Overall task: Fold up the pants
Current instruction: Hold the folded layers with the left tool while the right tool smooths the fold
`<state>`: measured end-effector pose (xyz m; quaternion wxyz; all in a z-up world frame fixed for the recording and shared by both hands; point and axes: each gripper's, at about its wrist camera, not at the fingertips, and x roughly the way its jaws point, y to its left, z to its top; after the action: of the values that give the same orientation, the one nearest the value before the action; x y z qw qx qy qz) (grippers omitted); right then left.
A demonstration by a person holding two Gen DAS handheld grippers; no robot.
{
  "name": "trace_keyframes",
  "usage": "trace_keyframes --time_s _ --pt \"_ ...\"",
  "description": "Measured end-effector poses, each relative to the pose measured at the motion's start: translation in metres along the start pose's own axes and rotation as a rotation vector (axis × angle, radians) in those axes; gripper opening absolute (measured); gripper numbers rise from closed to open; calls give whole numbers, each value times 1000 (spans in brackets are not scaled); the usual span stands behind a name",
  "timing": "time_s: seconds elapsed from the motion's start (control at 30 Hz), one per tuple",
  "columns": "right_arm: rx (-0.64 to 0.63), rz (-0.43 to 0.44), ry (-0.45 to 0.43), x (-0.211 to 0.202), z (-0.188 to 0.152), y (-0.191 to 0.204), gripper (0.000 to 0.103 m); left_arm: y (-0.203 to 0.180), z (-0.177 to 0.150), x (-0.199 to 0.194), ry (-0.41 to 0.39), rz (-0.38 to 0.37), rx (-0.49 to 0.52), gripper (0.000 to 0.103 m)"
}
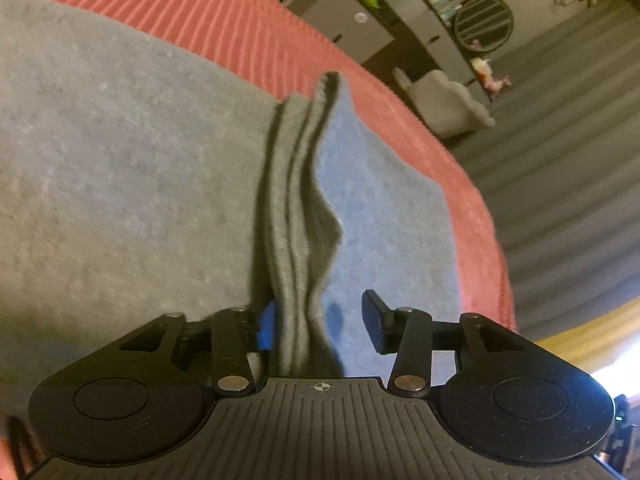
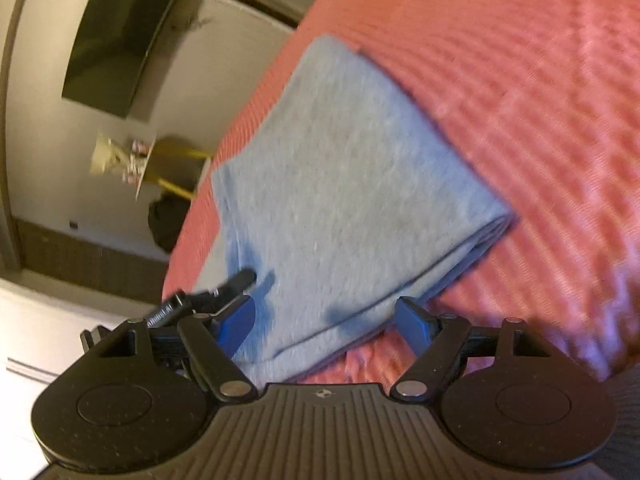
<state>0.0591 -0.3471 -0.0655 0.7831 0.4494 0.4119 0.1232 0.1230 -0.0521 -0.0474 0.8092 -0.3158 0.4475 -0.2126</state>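
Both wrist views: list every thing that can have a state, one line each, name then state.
pants: folded into a layered stack, lying on the bedspread, stacked edges showing.
bedspread: spread flat under the pants.
left gripper: open, the pants' folded edge standing between its fingers, one finger clear of the cloth.
right gripper: open wide, the pants' near corner between its fingers, not pinched.

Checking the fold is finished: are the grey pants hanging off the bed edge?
No, the folded pants lie wholly on the red bedspread.
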Motion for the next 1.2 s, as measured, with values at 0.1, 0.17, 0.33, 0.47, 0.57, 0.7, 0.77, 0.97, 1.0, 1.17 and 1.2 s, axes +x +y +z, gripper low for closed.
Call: trace_keyframes --time_s 0.1,0.17,0.33,0.47,0.57,0.7,0.77,0.97,1.0,1.17,1.2 --pt "9 16 34 12 -1 5 79 -1 -2 5 30 -62 -24 20" --pt "27 36 54 22 -8 6 80 -5 -1 2 12 -56 -17 19" --pt "38 95 71 35 -22 10 80 -3 6 -16 -35 -131 -114 18" --pt "34 69 0 30 -16 11 80 -1 8 -25 -49 -80 -76 18" --pt "79 54 -108 14 -3 1 79 0 6 -21 -33 -37 -59 17" --pt "194 23 -210 2 2 -19 55 -9 5 -18 -39 -8 -30 17" --pt "254 -25 -228 2 -1 -28 38 -13 5 -15 -36 17 -13 17" --pt "167 -136 -236 16 -6 -9 27 -14 0 -14 -30 78 28 17" --pt "149 -152 -236 15 -6 -8 26 -15 -1 -13 -29 85 36 17" --pt "85 -205 -237 16 -6 1 23 -16 -1 -11 -11 113 62 18" --pt "74 -212 -238 16 -5 -1 23 -16 -1 -12 -16 99 71 17"
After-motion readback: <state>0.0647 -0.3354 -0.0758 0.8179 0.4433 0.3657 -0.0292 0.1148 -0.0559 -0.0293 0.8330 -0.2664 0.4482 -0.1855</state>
